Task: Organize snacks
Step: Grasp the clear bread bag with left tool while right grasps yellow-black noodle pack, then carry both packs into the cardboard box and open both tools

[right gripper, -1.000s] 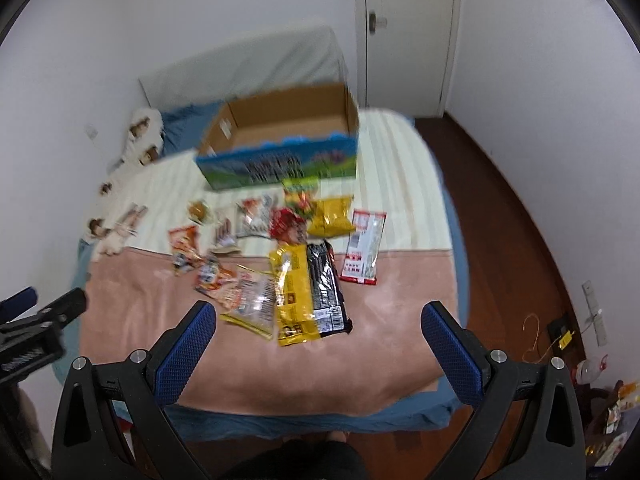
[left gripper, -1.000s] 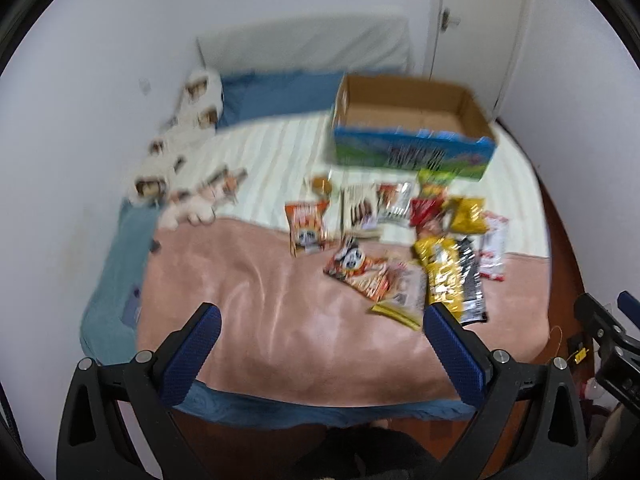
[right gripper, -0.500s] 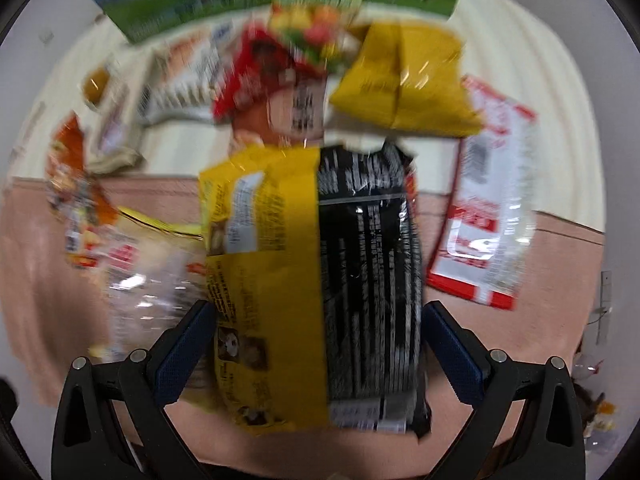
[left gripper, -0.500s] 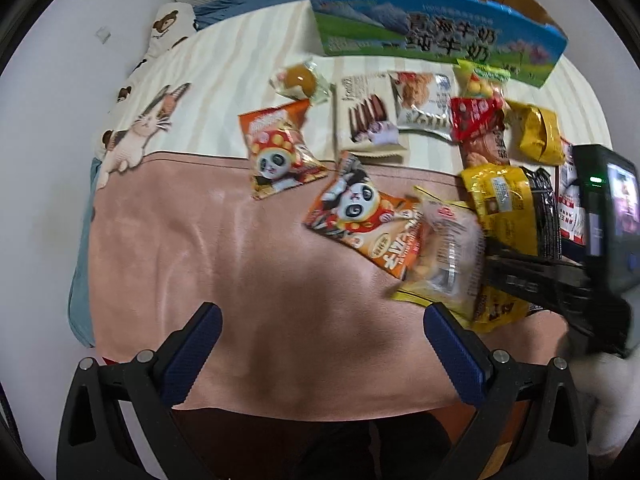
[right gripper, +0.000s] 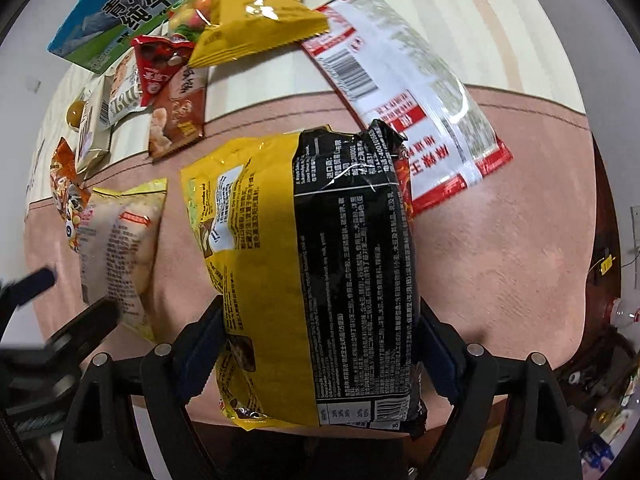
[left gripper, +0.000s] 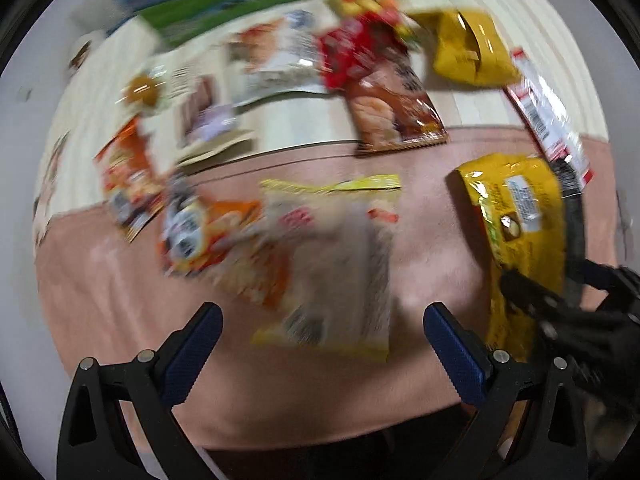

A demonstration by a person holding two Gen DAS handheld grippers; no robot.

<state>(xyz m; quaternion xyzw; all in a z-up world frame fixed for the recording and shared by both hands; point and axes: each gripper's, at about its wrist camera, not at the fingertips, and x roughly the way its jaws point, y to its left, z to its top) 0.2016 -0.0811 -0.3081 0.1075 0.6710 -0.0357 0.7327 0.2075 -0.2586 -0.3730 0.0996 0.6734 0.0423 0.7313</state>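
Observation:
Several snack packs lie on a bed with a pink blanket. My right gripper has its fingers around a large yellow and black noodle pack; the pads touch its sides. The pack also shows in the left wrist view, with the right gripper on it. My left gripper is open and empty, just above a clear and yellow snack bag, which also shows in the right wrist view. A blue and green carton stands at the far side.
A red and white pack, a yellow bag, a small red bag and a brown bag lie behind the noodle pack. Orange panda packs lie at the left. The bed's edge is near me.
Both grippers have come down close to the snacks. The right gripper's fingers have closed in around the yellow and black pack. The left gripper has moved right over the clear and yellow bag.

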